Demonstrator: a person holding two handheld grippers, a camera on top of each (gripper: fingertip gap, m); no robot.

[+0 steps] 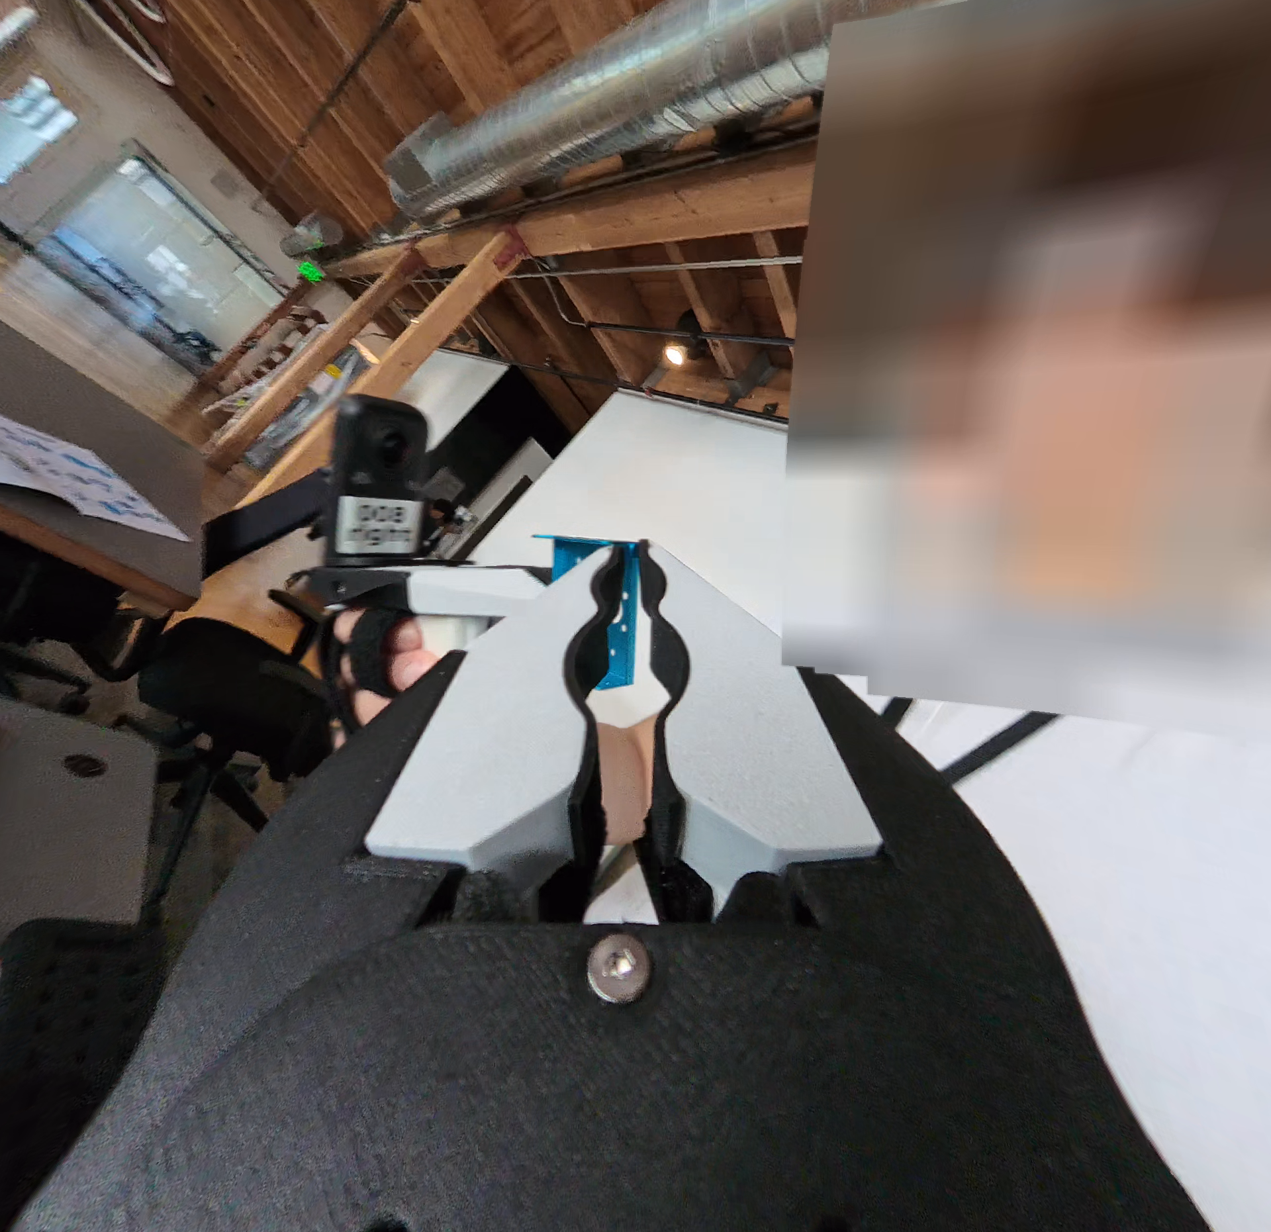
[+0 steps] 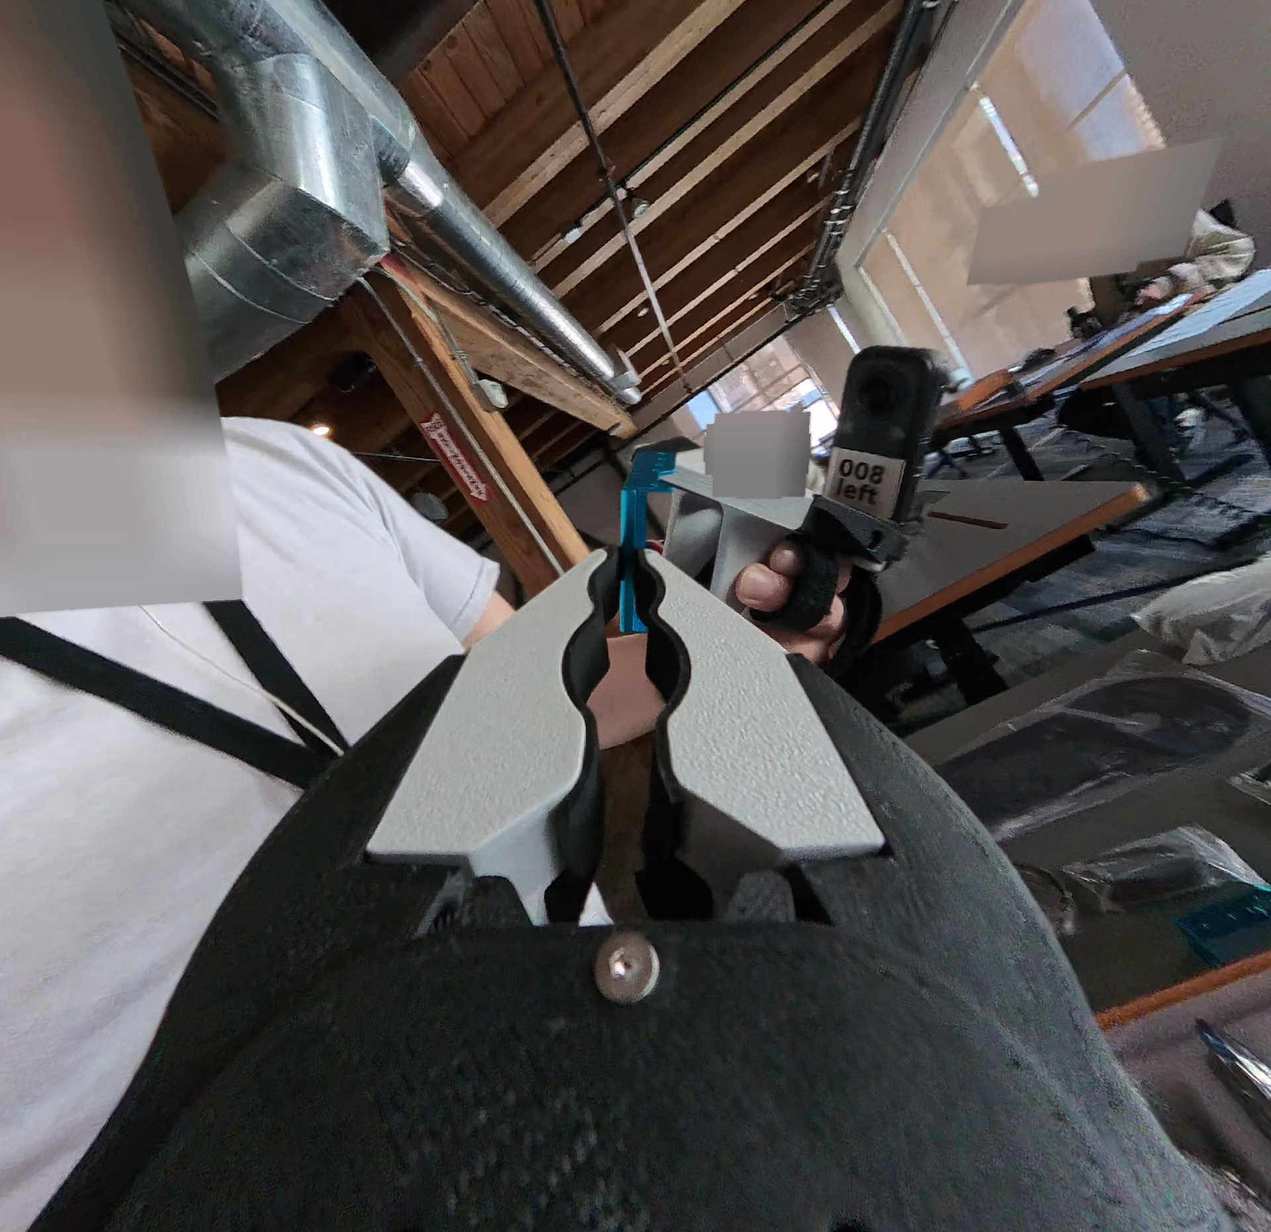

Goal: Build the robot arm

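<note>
Both grippers are raised toward the ceiling and face each other. My left gripper (image 1: pixel 634 554) is shut on a blue perforated metal bracket (image 1: pixel 624 621) that stands upright between its black pads. My right gripper (image 2: pixel 629 561) is shut on a second blue bracket (image 2: pixel 633 583). In the right wrist view the left gripper's grey fingers (image 2: pixel 694 504) hold their blue bracket (image 2: pixel 650 466) just above mine, and the two blue pieces meet end to end. In the left wrist view the right gripper (image 1: pixel 481 590) reaches in from the left, with its blue piece (image 1: pixel 571 558) at my fingertips.
A person in a white shirt (image 2: pixel 137 752) with black straps stands close behind both grippers. Overhead are wooden beams (image 1: pixel 619 229) and a silver duct (image 1: pixel 605 98). Wooden-edged tables (image 2: pixel 997 566), a black chair (image 1: pixel 227 690) and plastic-wrapped items (image 2: pixel 1100 738) lie below. Left and right tips are no more than a few centimetres apart.
</note>
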